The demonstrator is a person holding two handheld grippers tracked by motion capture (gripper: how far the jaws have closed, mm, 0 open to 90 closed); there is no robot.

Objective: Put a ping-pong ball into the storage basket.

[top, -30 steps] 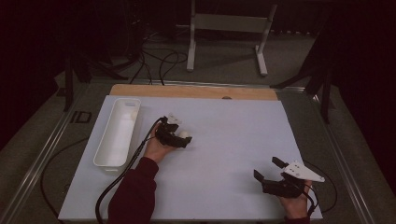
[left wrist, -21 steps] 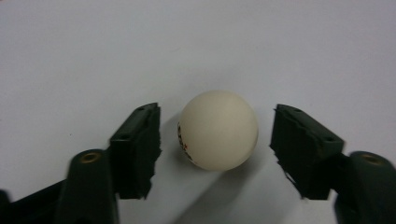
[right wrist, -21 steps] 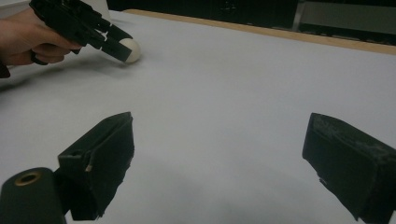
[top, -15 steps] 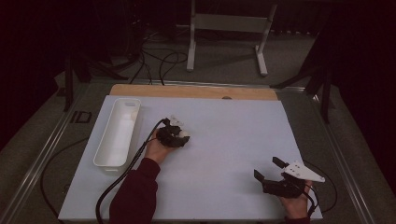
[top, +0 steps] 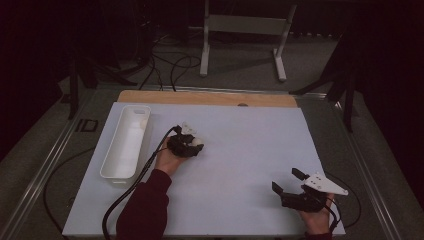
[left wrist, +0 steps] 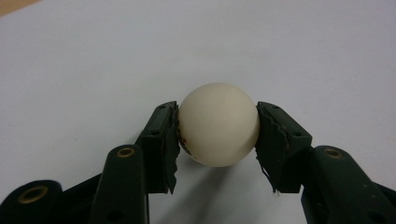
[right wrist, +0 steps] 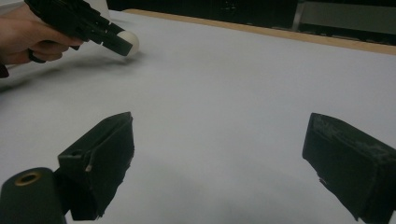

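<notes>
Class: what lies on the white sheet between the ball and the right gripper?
Nothing: the high view shows bare sheet between the ball and the right gripper.

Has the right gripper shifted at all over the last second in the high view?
No. The right gripper sits at the same spot near the white mat's front right corner; its jaws are open.
</notes>
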